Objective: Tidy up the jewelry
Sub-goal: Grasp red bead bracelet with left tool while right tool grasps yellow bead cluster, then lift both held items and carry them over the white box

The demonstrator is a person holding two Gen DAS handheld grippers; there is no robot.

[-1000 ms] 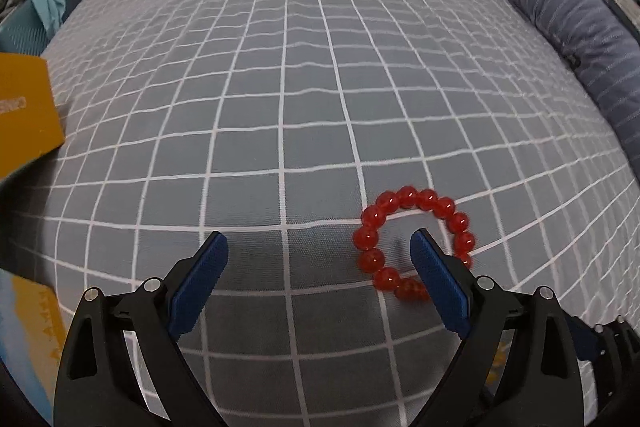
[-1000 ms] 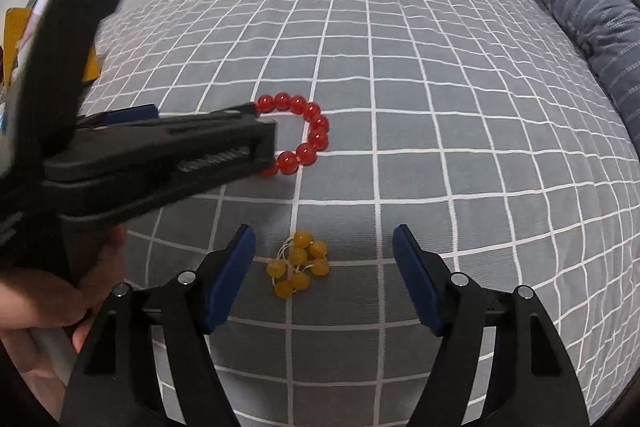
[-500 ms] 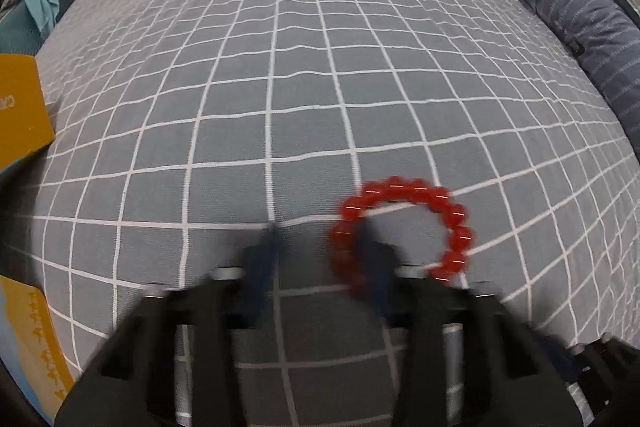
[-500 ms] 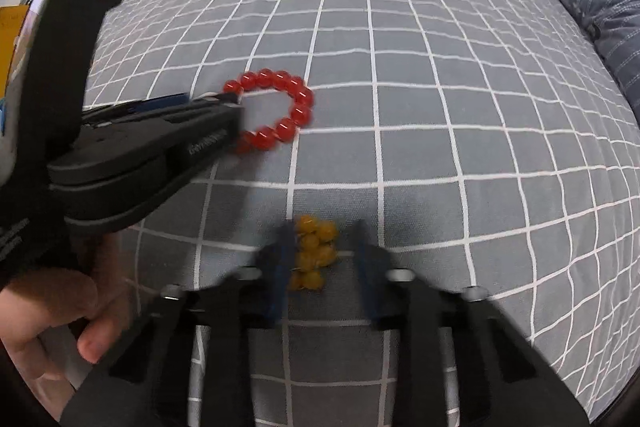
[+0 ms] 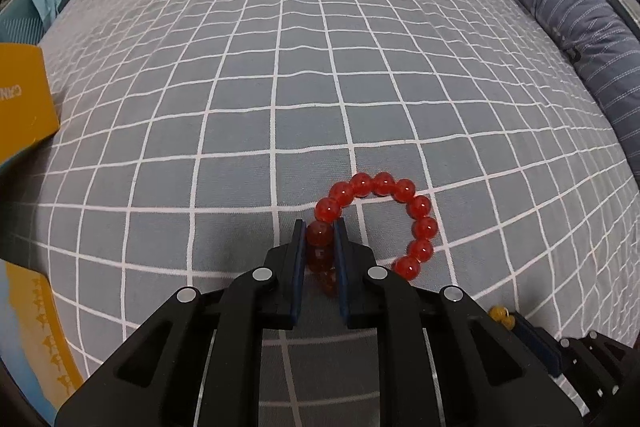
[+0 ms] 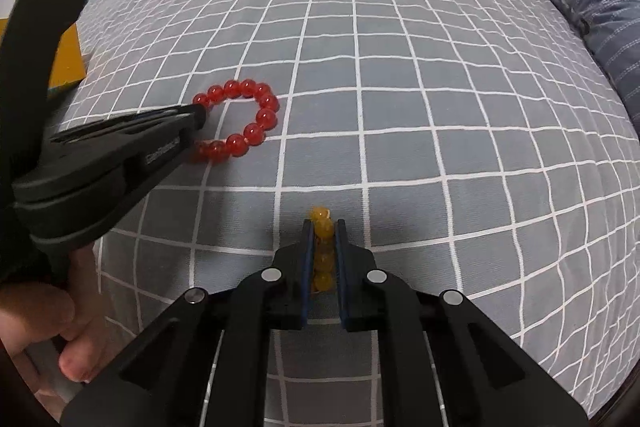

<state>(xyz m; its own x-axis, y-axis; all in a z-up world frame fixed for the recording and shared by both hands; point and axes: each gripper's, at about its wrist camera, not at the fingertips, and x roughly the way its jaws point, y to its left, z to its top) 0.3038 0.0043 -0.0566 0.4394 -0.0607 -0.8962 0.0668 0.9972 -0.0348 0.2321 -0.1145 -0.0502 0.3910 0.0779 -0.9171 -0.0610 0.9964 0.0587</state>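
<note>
A red bead bracelet [image 5: 404, 209] lies on the grey checked bedspread [image 5: 280, 87]. My left gripper [image 5: 321, 233] is shut on the bracelet's left side, with beads pinched between the blue pads. The rest of the loop lies on the cloth to the right. In the right wrist view the red bracelet [image 6: 256, 115] shows with the left gripper [image 6: 196, 117] clamped on it. My right gripper [image 6: 323, 229] is shut on a bunched yellow bead bracelet [image 6: 322, 223], whose top beads stick out past the pads. The yellow beads [image 5: 502, 315] also peek out at the lower right of the left wrist view.
A yellow box [image 5: 24, 107] stands at the bed's left edge, also in the right wrist view [image 6: 68, 63]. A blue striped pillow [image 5: 580, 39] lies along the right side. A yellow-and-blue booklet [image 5: 36, 327] lies at the lower left. A hand [image 6: 44, 323] holds the left gripper.
Both grippers went from wide open to shut: the left closed on the red bracelet, the right on the yellow beads. Both moved slightly forward.
</note>
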